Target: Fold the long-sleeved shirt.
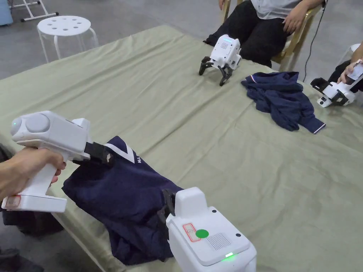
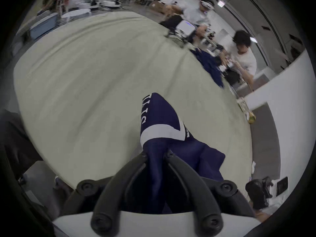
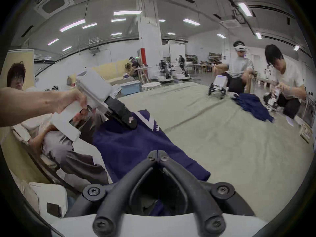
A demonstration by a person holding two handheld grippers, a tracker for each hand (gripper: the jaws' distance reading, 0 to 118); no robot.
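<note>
In the head view, a navy long-sleeved shirt (image 1: 120,198) lies bunched at the near edge of the table's green cloth (image 1: 212,141), partly hanging over it. The left gripper (image 1: 106,156) bites its upper fold; the right gripper (image 1: 167,207) meets its lower part. A second navy shirt (image 1: 283,99) lies well apart, near a spare gripper (image 1: 223,55).

In the left gripper view, both jaws are clamped on a fold of the shirt (image 2: 159,121).

In the right gripper view, the jaw tips are together on the shirt's edge (image 3: 136,148).
</note>
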